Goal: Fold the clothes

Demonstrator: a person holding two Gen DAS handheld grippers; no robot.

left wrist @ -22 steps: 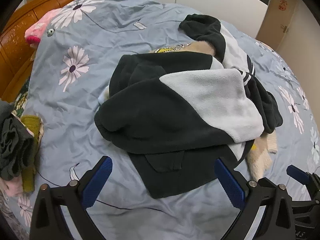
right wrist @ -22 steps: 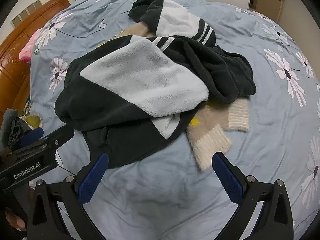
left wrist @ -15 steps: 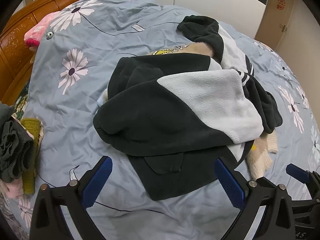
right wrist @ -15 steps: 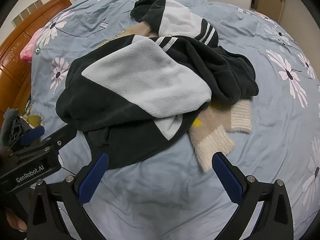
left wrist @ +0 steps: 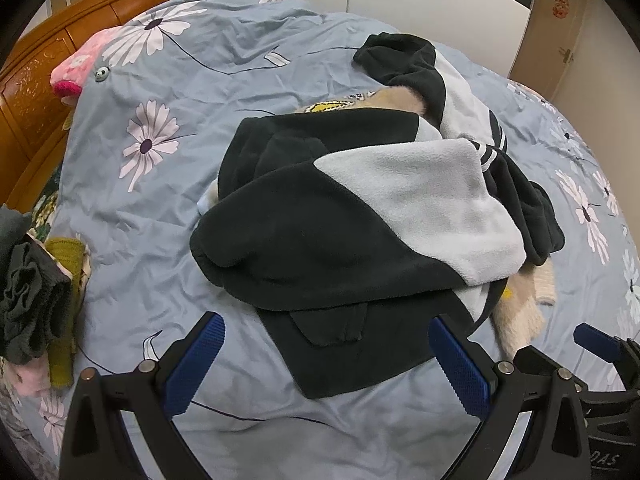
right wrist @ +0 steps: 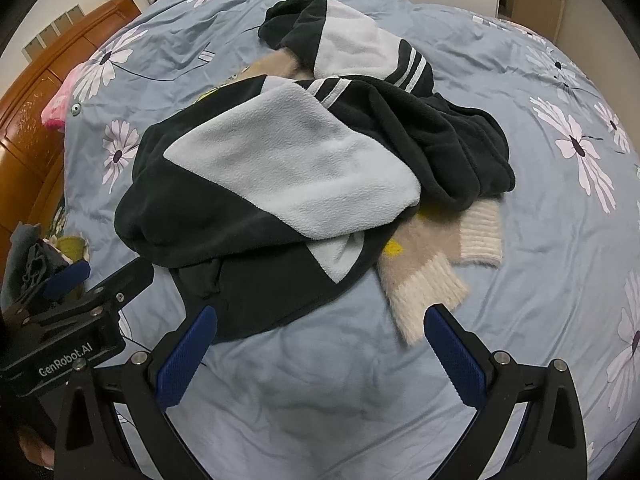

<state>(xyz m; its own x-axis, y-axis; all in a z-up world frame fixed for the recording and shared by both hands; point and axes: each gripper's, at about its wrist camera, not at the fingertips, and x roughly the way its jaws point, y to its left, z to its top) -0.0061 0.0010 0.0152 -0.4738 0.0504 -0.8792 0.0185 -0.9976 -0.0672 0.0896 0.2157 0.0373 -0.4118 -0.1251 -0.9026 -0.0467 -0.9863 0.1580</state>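
A black and light grey fleece garment (left wrist: 360, 220) (right wrist: 280, 168) lies crumpled in a heap on the blue flowered bed cover (left wrist: 168, 208). Under it is a beige knit sweater (right wrist: 424, 276) (left wrist: 520, 312), whose ribbed cuffs stick out at the right. My left gripper (left wrist: 326, 344) hangs open above the garment's black near edge, and nothing is between its blue pads. My right gripper (right wrist: 320, 320) is open too, over the near edge of the heap with the sweater cuff by its right finger. Each gripper also shows at the edge of the other's view.
A wooden headboard (left wrist: 36, 80) runs along the left, with a pink plush toy (left wrist: 72, 72) beside it. A pile of dark and olive clothes (left wrist: 32, 292) sits at the left edge of the bed. White wardrobe doors and a door (left wrist: 560, 20) stand behind the bed.
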